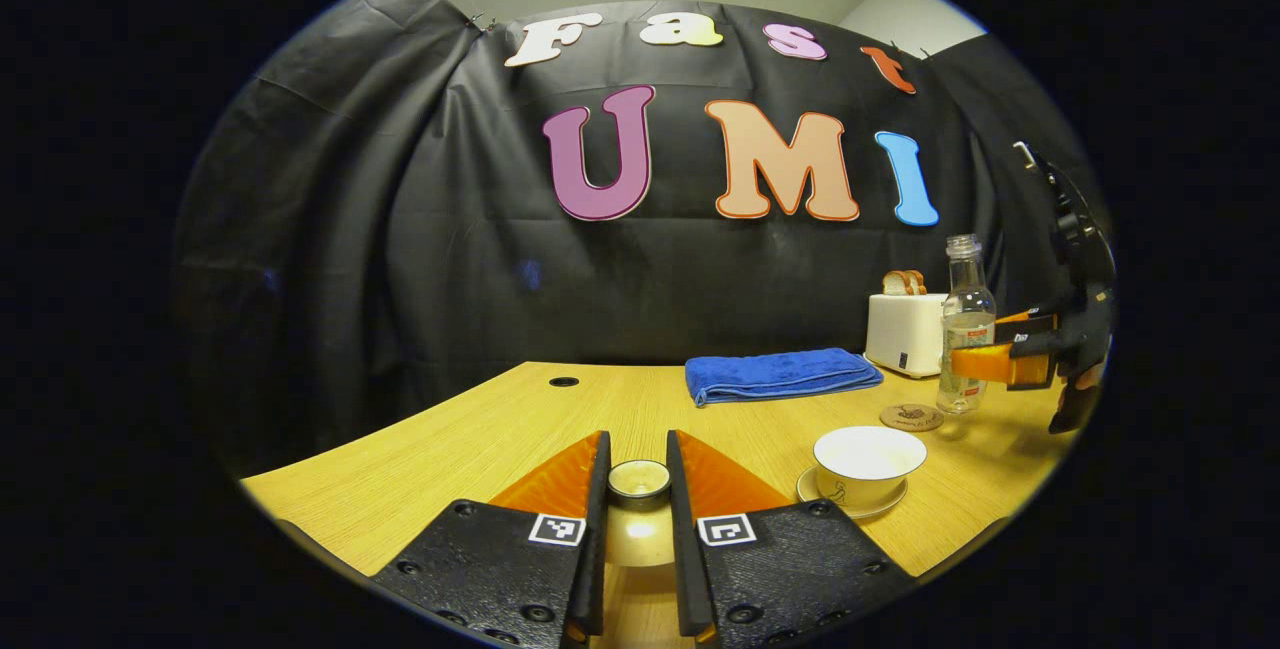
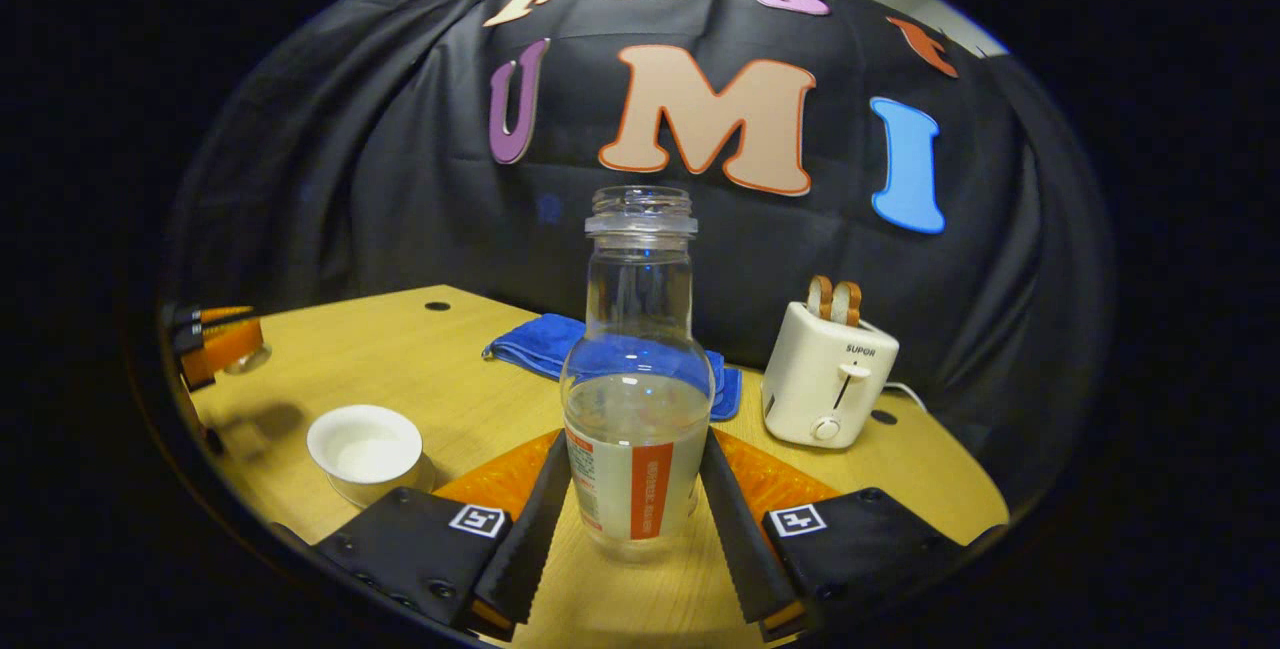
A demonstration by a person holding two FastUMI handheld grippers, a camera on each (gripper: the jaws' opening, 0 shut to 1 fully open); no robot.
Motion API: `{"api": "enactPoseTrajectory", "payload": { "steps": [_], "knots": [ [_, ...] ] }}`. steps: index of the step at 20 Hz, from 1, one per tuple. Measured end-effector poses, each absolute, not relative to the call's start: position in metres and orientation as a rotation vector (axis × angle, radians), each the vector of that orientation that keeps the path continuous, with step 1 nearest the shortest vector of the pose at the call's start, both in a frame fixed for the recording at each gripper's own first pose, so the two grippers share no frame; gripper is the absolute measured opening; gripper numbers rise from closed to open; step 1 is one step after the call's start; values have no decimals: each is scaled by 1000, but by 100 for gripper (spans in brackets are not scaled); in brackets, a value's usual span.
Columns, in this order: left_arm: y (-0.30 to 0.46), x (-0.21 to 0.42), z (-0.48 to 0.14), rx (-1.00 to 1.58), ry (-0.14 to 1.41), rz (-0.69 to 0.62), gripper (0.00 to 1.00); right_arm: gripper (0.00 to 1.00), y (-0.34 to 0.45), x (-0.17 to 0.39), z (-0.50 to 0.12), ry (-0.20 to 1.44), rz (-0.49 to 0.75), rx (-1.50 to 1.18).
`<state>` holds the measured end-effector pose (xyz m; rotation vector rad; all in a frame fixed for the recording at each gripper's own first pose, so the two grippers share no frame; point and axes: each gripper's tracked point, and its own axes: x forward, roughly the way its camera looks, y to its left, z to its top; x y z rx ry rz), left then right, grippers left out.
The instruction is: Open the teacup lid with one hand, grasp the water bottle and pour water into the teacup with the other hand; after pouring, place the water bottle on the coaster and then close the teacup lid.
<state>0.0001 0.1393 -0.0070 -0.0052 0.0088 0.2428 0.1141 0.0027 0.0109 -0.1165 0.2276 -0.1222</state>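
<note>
While the teacup (image 1: 868, 463) sits open on its saucer (image 1: 851, 503) near the table's (image 1: 430, 449) front edge, its lid (image 1: 640, 480) is pinched by the knob in the left gripper (image 1: 638, 489), off to one side. The right gripper (image 2: 632, 499) hugs the water bottle (image 2: 637, 379) low down (no cap on it). The bottle stands just beside the coaster (image 1: 911, 417). If it tips too fast, water could miss the small cup and wet the table. The smooth bottle might also slip.

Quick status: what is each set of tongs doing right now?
Left tongs: closed on the teacup lid, off the teacup.
Right tongs: around the water bottle, grip unclear.
</note>
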Motion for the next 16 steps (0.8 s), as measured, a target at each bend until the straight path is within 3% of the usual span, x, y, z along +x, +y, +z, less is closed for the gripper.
{"api": "enactPoseTrajectory", "payload": {
  "steps": [5,16],
  "knots": [
    [139,0,-7,-6,9,244,26,80,-28,138,-1,234,-197,-17],
    [140,-1,-7,-7,11,248,26,79,-20,166,-27,239,-193,-7]
  ]
}}
